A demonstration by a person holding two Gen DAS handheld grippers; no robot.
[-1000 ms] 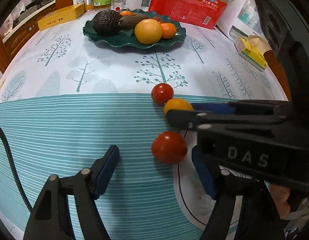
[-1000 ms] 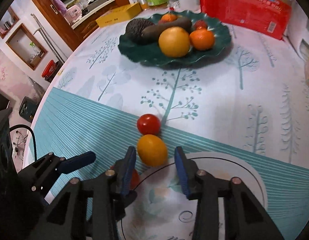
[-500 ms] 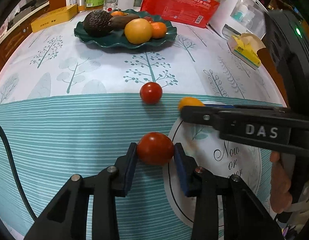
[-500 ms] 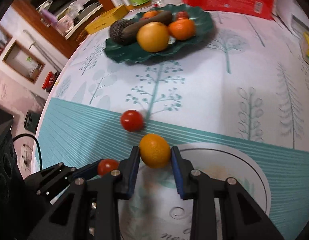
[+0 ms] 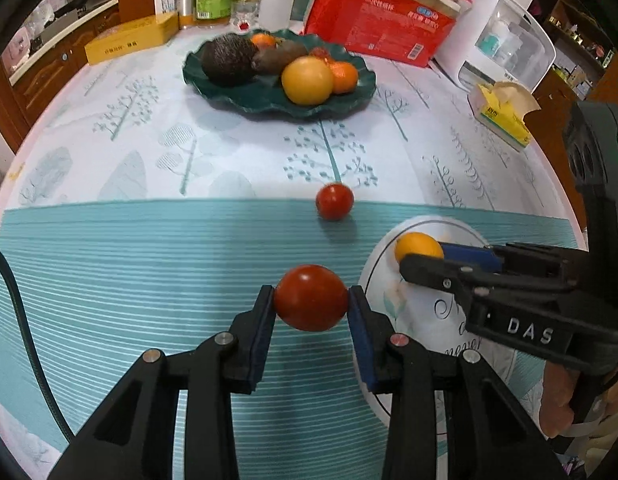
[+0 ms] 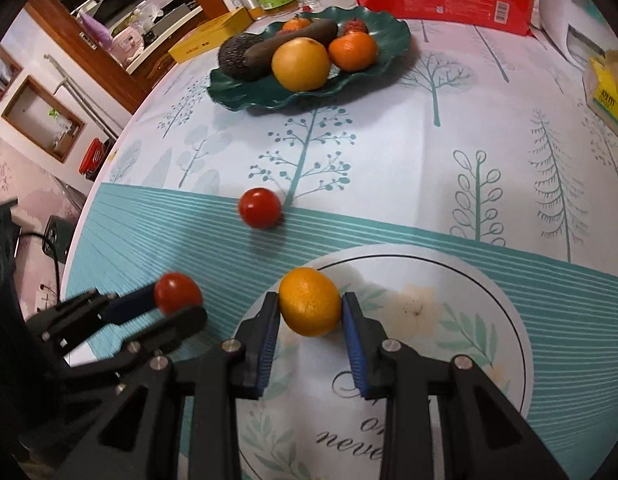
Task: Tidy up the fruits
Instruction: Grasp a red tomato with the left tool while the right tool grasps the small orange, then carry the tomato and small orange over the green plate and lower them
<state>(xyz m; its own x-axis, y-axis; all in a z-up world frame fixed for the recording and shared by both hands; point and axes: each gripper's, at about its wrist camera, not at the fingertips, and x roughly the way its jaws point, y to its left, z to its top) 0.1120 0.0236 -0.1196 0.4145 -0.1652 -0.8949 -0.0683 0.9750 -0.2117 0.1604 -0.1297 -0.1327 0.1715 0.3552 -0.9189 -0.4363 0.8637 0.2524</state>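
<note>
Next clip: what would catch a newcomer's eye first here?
Both claws grip fruit at once: the left claw pinches a round red tomato, the right claw a small orange citrus fruit. A second red tomato lies loose on the tablecloth, nearer than the dark green wavy-edged fruit plate.

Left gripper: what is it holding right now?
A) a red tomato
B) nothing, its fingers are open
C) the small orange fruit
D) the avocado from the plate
A: the left gripper has its fingers closed against both sides of a red tomato, while the small orange fruit sits in the right gripper.
</note>
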